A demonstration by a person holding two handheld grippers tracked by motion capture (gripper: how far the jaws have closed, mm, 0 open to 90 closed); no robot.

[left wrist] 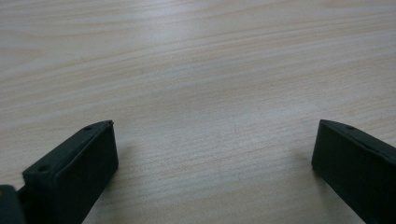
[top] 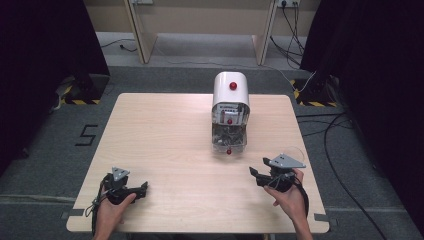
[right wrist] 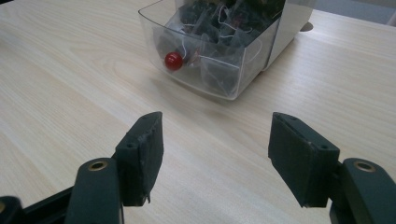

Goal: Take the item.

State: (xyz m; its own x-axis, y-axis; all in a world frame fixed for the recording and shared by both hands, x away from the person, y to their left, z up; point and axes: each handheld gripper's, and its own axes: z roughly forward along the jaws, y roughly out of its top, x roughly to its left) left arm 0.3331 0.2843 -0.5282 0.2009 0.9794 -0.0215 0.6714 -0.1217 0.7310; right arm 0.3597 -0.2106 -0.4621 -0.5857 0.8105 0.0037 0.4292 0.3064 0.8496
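Black blocky right claw [right wrist: 215,154] faces clear plastic drawer [right wrist: 205,60].

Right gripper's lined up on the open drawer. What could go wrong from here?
1. The clear drawer sticks out of the white box; a push by the right gripper may slide the box.
2. Its red knob is small: open jaws may slip off.
3. Tea bags heaped high may snag.

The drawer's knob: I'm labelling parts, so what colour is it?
Red: the round knob on the clear pulled-out drawer, best in the right gripper view.
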